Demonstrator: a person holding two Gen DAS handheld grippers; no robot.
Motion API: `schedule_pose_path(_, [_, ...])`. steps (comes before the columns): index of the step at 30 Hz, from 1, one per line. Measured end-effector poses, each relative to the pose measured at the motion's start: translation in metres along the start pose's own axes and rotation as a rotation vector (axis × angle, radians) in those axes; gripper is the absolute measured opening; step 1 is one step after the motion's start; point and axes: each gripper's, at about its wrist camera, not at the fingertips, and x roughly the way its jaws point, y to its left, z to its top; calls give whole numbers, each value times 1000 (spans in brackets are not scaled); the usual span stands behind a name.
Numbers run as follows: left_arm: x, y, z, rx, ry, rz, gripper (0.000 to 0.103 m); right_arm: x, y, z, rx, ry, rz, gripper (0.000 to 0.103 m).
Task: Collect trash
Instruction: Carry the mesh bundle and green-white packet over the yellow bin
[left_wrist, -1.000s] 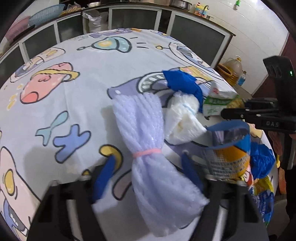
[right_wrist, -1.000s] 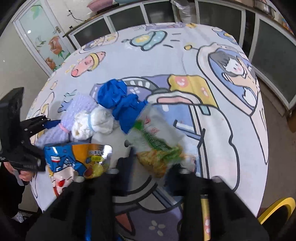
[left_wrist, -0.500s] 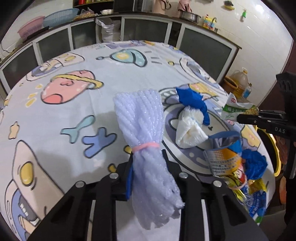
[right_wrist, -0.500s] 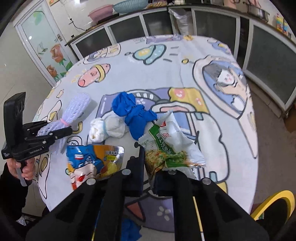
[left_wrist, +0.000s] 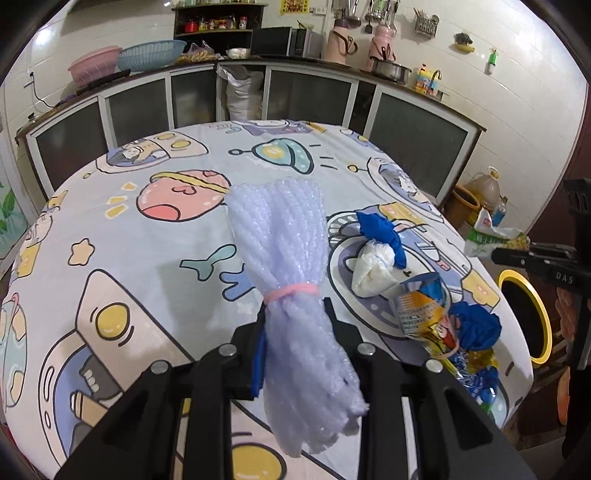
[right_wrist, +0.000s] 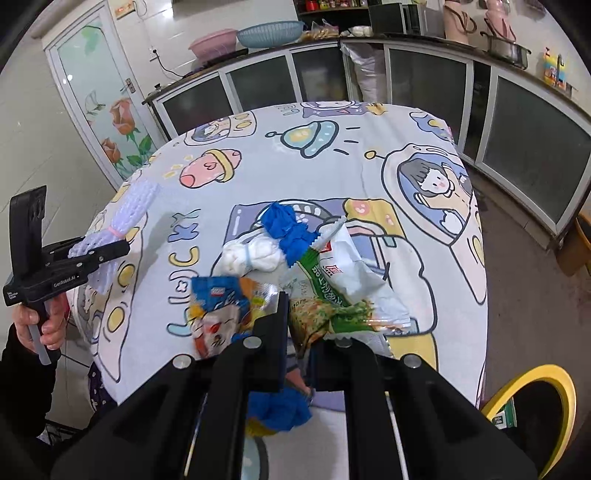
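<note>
My left gripper is shut on a pale lilac foam net bundle tied with a pink rubber band, held above the table; the same bundle shows at the left of the right wrist view. My right gripper is shut on a green and white snack bag, lifted off the cloth. On the table lie a white tissue wad, a crumpled blue bag and a blue and orange snack wrapper.
The round table carries a cartoon-print cloth. A yellow-rimmed bin stands by the table's near right edge. More blue and yellow wrappers sit at the table edge. Kitchen cabinets line the far wall.
Both grippers closed on their items and rose from the table: the left lifted the foam net bundle, the right lifted the green snack bag.
</note>
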Motion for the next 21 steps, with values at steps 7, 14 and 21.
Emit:
schedule_pose_path(7, [-11,-33,-3,29,-18,-38,25,-22,-2,-25,34,-19,2,9])
schedule_pose_path(14, [-5,-81,4,92,-12,-88,25,-51,-24,-55,82,-43,-34,9])
schedule_pose_path(21, [2,-139,11,167,1,-135,25,-84,-58,-83,139,-75,-88,9])
